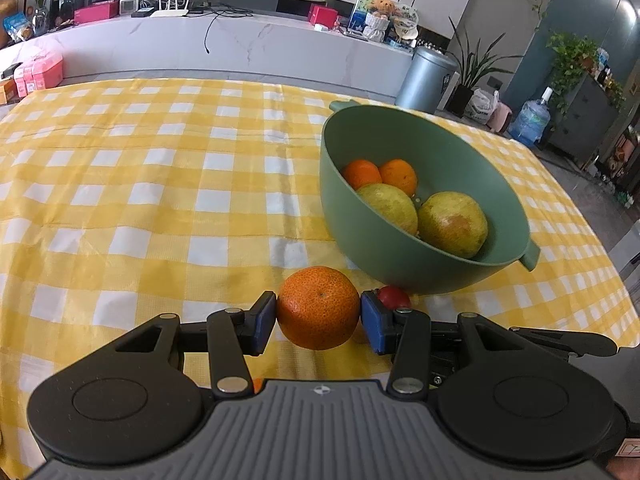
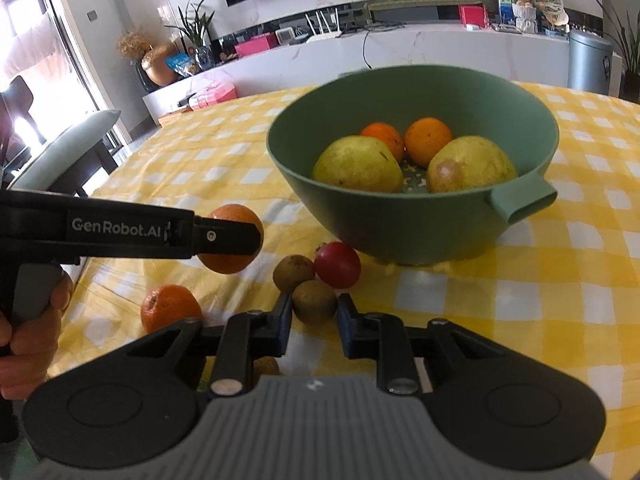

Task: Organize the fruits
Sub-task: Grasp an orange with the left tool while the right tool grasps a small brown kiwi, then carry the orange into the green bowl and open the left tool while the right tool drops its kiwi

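Tilted downward over the table (image 1: 140, 184), the left hand-held gripper (image 1: 318, 316) pinches an orange (image 1: 318, 308) lifted beside the green bowl (image 1: 400, 256), while the right hand-held gripper (image 2: 314, 316), angled likewise, clamps a kiwi (image 2: 315, 301) on the cloth.

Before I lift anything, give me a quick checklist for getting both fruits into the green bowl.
1. Left gripper clamped on the round orange mandarin: ok.
2. Mandarin clear of the yellow checked tablecloth: ok, shadow beneath.
3. Right gripper shut on the brown fuzzy kiwi: ok.
4. Space in the green plastic bowl: ok; two pears, two oranges inside.
5. Neighbouring red fruit and second kiwi clear of the right gripper: cannot tell.
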Motion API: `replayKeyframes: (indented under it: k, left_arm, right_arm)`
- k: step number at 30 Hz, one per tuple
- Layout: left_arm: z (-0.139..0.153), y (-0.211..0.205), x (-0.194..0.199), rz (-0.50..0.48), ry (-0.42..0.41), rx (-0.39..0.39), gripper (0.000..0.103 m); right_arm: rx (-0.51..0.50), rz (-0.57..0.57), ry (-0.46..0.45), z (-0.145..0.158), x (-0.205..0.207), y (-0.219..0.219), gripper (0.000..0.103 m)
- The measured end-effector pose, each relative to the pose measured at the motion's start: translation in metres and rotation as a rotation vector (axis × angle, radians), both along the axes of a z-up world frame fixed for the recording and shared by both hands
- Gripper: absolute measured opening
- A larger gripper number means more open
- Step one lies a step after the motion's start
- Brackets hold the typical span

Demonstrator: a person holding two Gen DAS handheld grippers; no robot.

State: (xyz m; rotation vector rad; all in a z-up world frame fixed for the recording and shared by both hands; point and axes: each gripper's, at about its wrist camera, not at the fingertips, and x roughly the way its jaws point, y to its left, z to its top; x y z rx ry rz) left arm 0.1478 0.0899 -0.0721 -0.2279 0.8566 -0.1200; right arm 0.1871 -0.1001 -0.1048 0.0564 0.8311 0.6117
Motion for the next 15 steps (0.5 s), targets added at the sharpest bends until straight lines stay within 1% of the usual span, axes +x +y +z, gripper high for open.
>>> replayKeyframes:
  k: [4,8,12,15]
  left_arm:
    - [0.006,0.0,-0.007,0.011,-0.017,0.006,0.052]
    - [0.015,-0.001,-0.013,0.017,-0.05,0.006,0.052]
    - [0.026,-0.004,-0.019,0.019,-0.081,0.01,0.052]
    - [0.037,-0.008,-0.022,0.0,-0.114,0.008,0.052]
  right_arm:
    - [0.005,-0.001,-0.025,0.007,-0.007,-0.004,0.02]
    - [0.006,0.001,-0.065,0.017,-0.016,-0.008,0.02]
    - [0.006,0.002,-0.116,0.028,-0.027,-0.014,0.02]
    - [0.01,-0.006,-0.164,0.039,-0.034,-0.021,0.02]
